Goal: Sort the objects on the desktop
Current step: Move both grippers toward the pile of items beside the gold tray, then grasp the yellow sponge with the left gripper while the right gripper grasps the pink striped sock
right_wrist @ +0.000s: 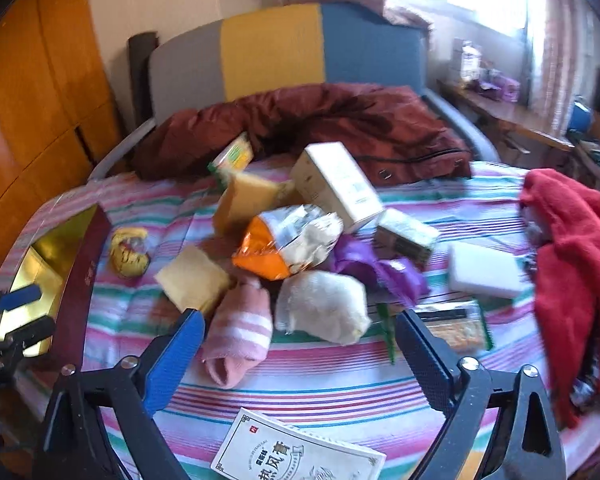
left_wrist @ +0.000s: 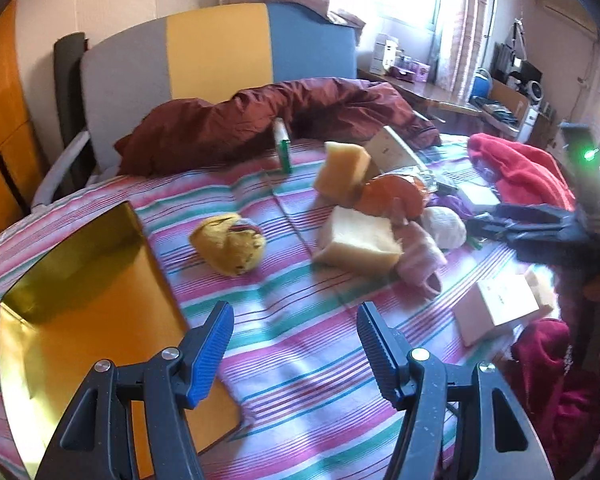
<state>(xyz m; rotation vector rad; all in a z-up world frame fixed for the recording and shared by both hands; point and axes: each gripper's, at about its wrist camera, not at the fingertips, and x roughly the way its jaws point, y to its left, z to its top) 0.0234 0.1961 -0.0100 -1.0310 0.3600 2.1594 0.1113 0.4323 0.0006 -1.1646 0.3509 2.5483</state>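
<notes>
My left tongs [left_wrist: 296, 344] stand released, blue ribbed pads apart with only the pink, green and white striped bedsheet [left_wrist: 300, 392] between them. My right tongs [right_wrist: 300, 356] are released too, gripping nothing; the gap frames the near end of a pink sock with white bands [right_wrist: 238, 334] and a cream fuzzy rolled sock [right_wrist: 324, 310], neither touched by the pads.

In the right wrist view the pile sits at the centre. The pink sock's long axis runs from 7 o'clock up to 1 o'clock, its open cuff toward me. At 10 o'clock from it lies a pale yellow sponge block [right_wrist: 194, 278], tilted. Above, at 12 o'clock, is an orange and silver crinkled snack bag [right_wrist: 288, 240], its long axis running from 8 o'clock to 2 o'clock. Behind that, a second yellow sponge [right_wrist: 244, 200] leans on edge, and a white cardboard box [right_wrist: 336, 184] tips with its long axis from 11 to 5 o'clock. A purple crumpled wrapper [right_wrist: 380, 268] lies at 3 o'clock from the cream sock, a white flat block [right_wrist: 484, 270] further right.

A yellow balled sock [right_wrist: 130, 254] sits apart at 9 o'clock, beside the open gold-lined box with dark red walls [right_wrist: 82, 268]. In the left wrist view that box [left_wrist: 76, 280] lies at 9 o'clock, my left pad [left_wrist: 210, 356] over its corner.
</notes>
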